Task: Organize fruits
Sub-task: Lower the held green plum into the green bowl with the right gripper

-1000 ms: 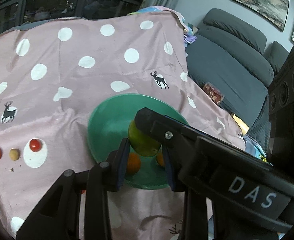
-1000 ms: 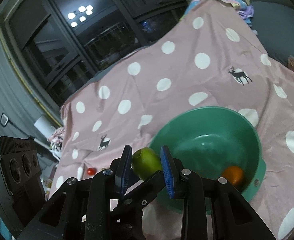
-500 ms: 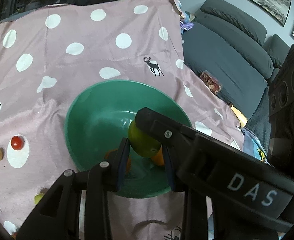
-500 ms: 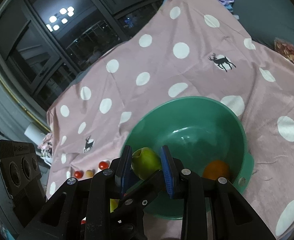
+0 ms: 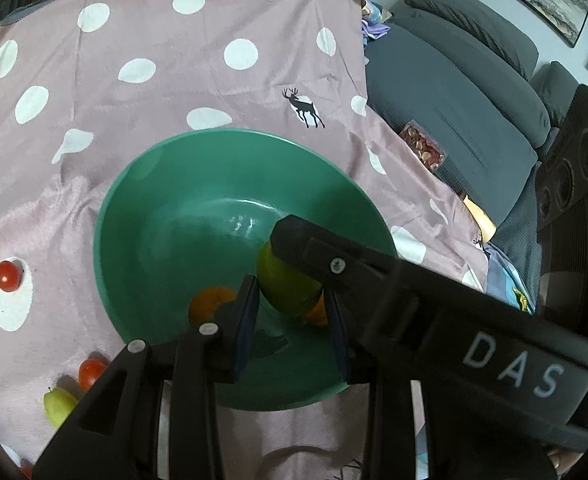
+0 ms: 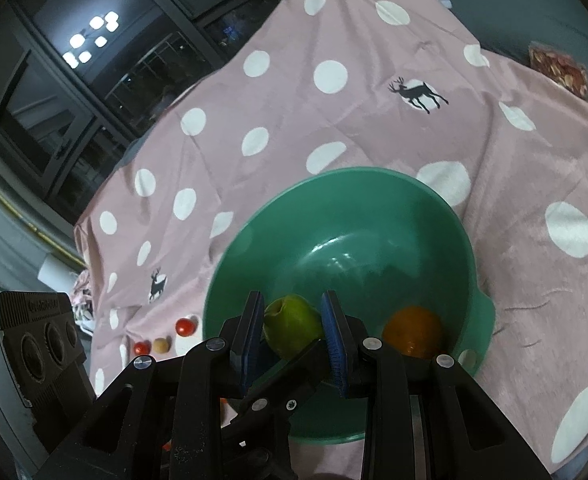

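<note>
**A:** Why were both tools on one fruit?

**B:** As I read it, the green apple (image 5: 290, 288) was round and slick, so the person pinched it crosswise. The left gripper (image 5: 292, 320) had its blue pads closed against the apple's sides, and the right gripper (image 6: 294, 336) was clamped on the same apple from another angle. One of the right gripper's black fingers lay over the apple's top in the left wrist view.

**A:** And where was the apple?

**B:** Held over the inside of the green bowl (image 5: 154, 232), near its close wall and off the bottom. It looked like a placing step, with the jaws not yet released.

**A:** Anything in the bowl already?

**B:** An orange (image 5: 210, 300) at the bottom, and a second orange (image 5: 318, 315) peeking from under the apple. A drop there would likely land against them, so a low release seemed wise.

**A:** What did each camera give that the other did not?

**B:** The left wrist view showed the fruit left outside on the spotted cloth (image 5: 174, 92): a cherry tomato (image 5: 8, 276), another tomato (image 5: 90, 372) and a small green fruit (image 5: 58, 404), plus the grey sofa (image 5: 453, 92). The right wrist view showed the apple's stem dimple and both pads square on it, but only one orange. It also caught the dark window (image 6: 94, 60).
</note>
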`<state>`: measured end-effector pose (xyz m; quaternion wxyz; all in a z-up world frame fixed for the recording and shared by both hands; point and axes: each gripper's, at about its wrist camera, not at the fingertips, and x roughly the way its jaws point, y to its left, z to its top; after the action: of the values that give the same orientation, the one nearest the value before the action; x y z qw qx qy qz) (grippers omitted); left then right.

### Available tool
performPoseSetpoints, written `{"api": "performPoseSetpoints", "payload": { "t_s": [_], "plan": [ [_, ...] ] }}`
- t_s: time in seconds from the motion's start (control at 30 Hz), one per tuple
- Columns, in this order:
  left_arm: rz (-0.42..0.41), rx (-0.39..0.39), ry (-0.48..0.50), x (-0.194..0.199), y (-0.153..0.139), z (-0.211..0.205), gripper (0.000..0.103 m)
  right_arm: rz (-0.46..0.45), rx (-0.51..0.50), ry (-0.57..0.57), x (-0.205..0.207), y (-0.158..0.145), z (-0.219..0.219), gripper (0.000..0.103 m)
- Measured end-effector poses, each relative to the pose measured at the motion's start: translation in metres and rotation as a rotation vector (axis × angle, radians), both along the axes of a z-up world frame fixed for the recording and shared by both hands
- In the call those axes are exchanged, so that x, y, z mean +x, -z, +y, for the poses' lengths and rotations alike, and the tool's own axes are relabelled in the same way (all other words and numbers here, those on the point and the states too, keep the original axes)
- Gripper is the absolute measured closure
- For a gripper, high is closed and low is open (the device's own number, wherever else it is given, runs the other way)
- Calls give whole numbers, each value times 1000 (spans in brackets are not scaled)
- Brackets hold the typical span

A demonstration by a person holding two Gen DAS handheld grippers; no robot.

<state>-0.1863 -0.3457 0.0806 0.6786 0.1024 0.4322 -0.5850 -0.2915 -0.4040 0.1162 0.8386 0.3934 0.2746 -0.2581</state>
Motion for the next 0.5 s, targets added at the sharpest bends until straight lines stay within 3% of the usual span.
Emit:
{"api": "performPoseSetpoints", "payload": {
  "t_s": [0.5],
  "plan": [
    [6,27,16,-2,9,-9,70,43,30,29,-1,9,-7,70]
  ]
}}
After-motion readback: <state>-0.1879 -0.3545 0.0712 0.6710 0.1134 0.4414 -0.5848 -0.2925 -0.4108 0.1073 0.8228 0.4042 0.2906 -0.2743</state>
